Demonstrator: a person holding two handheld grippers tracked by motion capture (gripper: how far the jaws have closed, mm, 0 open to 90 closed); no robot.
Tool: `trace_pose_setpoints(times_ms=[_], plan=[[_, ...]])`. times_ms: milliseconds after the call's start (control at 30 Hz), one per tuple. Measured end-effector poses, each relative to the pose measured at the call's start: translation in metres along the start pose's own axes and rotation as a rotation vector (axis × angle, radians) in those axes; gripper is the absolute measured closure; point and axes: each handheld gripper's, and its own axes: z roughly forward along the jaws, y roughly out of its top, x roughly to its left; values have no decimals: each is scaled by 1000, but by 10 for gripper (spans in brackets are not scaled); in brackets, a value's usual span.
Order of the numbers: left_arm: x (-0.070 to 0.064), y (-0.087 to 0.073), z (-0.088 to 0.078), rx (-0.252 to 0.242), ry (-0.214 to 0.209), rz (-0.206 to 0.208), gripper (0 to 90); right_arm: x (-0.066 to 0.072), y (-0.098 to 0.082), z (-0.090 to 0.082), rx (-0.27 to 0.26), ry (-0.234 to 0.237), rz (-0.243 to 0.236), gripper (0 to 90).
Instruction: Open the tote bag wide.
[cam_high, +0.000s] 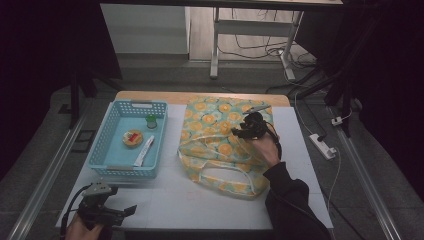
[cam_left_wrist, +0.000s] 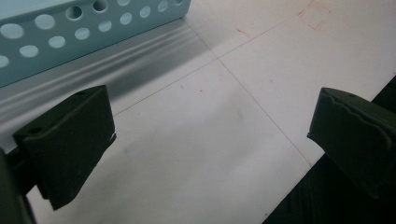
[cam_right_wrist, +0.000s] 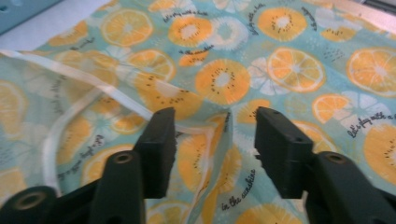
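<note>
From above, one fruit-print bag (cam_high: 220, 145) lies under the right hand-held gripper (cam_high: 248, 127), and one blue basket (cam_high: 100, 150) holding three small items sits ahead of the left hand-held gripper (cam_high: 107, 207). The left gripper view shows jaws wide apart over bare surface (cam_left_wrist: 210, 140). The right gripper view shows jaws half parted, released, a bag fold (cam_right_wrist: 219, 135) between them.

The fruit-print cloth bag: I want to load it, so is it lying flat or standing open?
Lying flat: the fruit-print cloth bag is spread on the white table, handles slack at the near end.
</note>
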Motion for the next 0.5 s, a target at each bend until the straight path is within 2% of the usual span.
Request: trace_pose_setpoints(times_ms=[33, 67, 133, 233, 333, 367, 400, 500], plan=[[0, 0, 0, 0, 0, 0, 3, 1, 1, -2, 3, 10, -1, 409], [0, 0, 0, 0, 0, -1, 3, 5, 1, -6, 5, 33, 3, 329], [0, 0, 0, 0, 0, -1, 3, 7, 0, -7, 12, 46, 1, 302], [0, 0, 0, 2, 0, -2, 3, 15, -1, -11, 21, 66, -6, 177], [0, 0, 0, 2, 1, -2, 3, 31, -4, -15, 51, 95, -48, 66], [0, 0, 0, 2, 0, -3, 3, 31, -4, -15, 51, 95, -48, 66], [0, 0, 0, 2, 0, -4, 3, 37, -6, -15, 64, 111, -57, 21], [0, 0, 0, 3, 0, -2, 3, 45, -8, -15, 74, 135, -74, 5]])
